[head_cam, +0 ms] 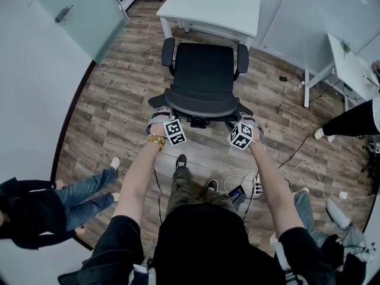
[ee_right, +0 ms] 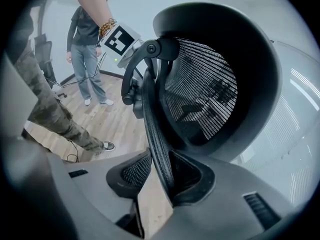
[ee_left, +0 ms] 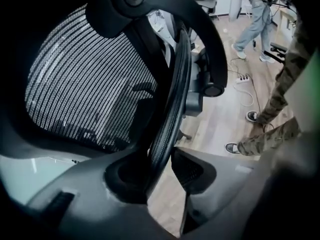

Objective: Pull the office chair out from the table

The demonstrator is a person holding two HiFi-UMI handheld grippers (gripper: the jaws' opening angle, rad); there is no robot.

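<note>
A black office chair (head_cam: pixel 202 70) stands on the wood floor just in front of the white table (head_cam: pixel 211 8), with its seat facing the table. Its mesh backrest (head_cam: pixel 202 103) is nearest me. My left gripper (head_cam: pixel 159 114) clamps the backrest's top rim at the left end, and my right gripper (head_cam: pixel 246 120) clamps it at the right end. In the left gripper view the rim (ee_left: pixel 167 119) runs between the jaws of the left gripper (ee_left: pixel 162 166), pressed by both pads. The right gripper view shows the rim (ee_right: pixel 157 139) pinched the same way in the right gripper (ee_right: pixel 157 176).
A person in jeans (head_cam: pixel 77 198) sits or stands at the left, another person (head_cam: pixel 350 123) at the right. A power strip and cables (head_cam: pixel 249 189) lie on the floor by my feet. A second white table (head_cam: pixel 350 70) stands at the right, a glass door (head_cam: pixel 77 10) at the far left.
</note>
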